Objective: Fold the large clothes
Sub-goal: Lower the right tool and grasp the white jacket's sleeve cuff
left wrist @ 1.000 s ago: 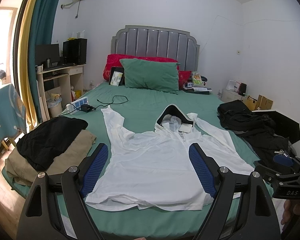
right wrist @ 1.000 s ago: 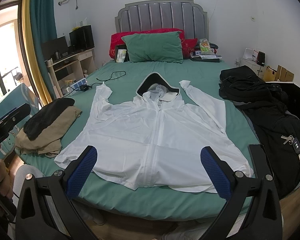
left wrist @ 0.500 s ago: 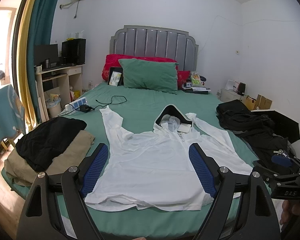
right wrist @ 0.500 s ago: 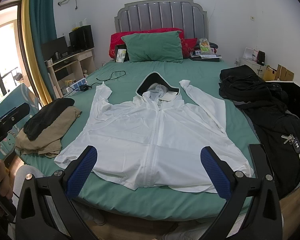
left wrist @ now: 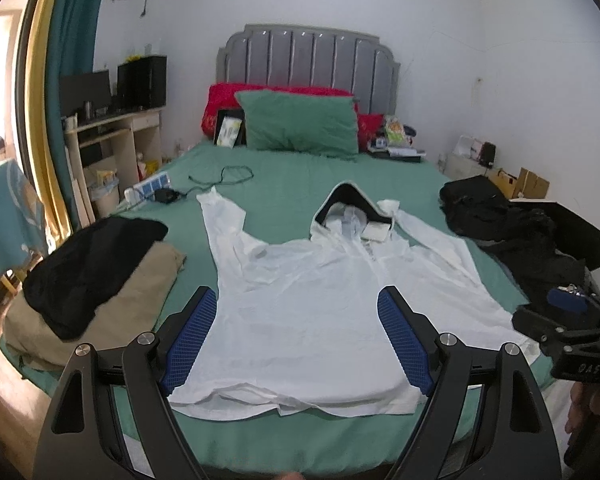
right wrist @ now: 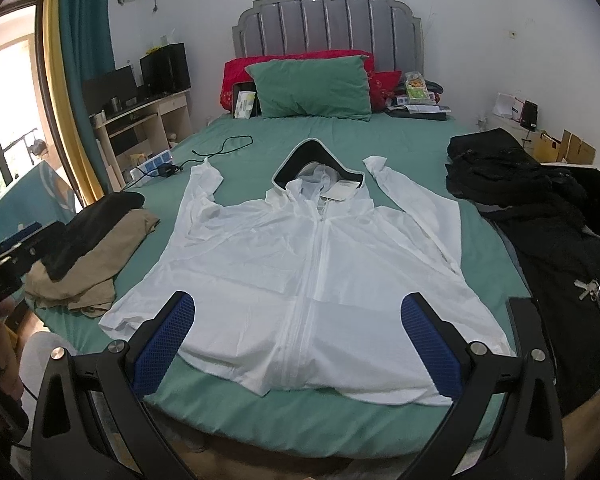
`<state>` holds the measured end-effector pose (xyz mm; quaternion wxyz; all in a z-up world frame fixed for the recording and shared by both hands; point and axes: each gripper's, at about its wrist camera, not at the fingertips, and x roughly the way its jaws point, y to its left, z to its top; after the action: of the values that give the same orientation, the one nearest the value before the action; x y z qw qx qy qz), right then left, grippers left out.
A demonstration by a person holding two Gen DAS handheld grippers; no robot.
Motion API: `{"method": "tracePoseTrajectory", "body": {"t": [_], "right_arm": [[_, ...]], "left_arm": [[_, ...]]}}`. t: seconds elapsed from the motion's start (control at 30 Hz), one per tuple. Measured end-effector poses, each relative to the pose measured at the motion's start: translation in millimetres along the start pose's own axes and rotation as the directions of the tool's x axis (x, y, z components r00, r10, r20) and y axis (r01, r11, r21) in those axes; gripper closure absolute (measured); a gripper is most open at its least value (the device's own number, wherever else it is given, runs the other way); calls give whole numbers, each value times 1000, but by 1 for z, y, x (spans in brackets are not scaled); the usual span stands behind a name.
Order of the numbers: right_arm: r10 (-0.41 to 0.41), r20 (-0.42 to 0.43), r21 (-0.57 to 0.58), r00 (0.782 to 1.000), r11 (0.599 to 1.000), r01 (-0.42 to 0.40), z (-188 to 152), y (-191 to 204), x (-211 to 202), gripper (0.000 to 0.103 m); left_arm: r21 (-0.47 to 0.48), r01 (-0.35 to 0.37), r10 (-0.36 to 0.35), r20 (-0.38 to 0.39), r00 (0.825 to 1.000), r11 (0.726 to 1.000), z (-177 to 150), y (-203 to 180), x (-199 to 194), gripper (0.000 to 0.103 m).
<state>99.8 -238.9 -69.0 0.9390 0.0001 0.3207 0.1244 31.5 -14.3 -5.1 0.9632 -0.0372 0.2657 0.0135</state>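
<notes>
A white hooded zip jacket (left wrist: 316,300) lies flat, front up, on the green bed (left wrist: 296,184), sleeves angled up, hood with dark lining toward the pillows. It also shows in the right wrist view (right wrist: 300,256). My left gripper (left wrist: 298,320) is open and empty, held above the jacket's hem near the foot of the bed. My right gripper (right wrist: 298,324) is open and empty, also above the hem; it shows at the right edge of the left wrist view (left wrist: 568,320).
A black-and-tan clothes pile (right wrist: 88,240) lies at the bed's left edge. Black clothes with keys (right wrist: 548,216) lie on the right. Green pillow (right wrist: 312,88), red pillows and headboard at the back. A cable and power strip (right wrist: 168,164) lie at the left. A desk (right wrist: 140,124) stands left.
Both grippers have stayed open and nearly still; the left wrist view has shifted very slightly. The jacket has not moved.
</notes>
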Motion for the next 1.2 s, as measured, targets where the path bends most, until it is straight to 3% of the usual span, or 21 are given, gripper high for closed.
{"method": "tracePoseTrajectory", "body": {"t": [0.33, 0.67, 1.07, 1.2], "right_arm": [[-19, -48, -13, 999, 1000, 19, 14, -29, 56, 1], [-82, -124, -38, 989, 996, 78, 32, -73, 131, 1], [-113, -169, -128, 979, 987, 92, 74, -106, 216, 1], [-121, -118, -159, 986, 982, 101, 99, -117, 234, 1]], "left_arm": [[-70, 0, -8, -123, 992, 998, 6, 11, 73, 18], [-60, -32, 20, -199, 980, 998, 10, 15, 155, 18], [41, -78, 85, -232, 969, 996, 31, 37, 240, 18], [107, -74, 96, -215, 972, 991, 42, 39, 265, 18]]}}
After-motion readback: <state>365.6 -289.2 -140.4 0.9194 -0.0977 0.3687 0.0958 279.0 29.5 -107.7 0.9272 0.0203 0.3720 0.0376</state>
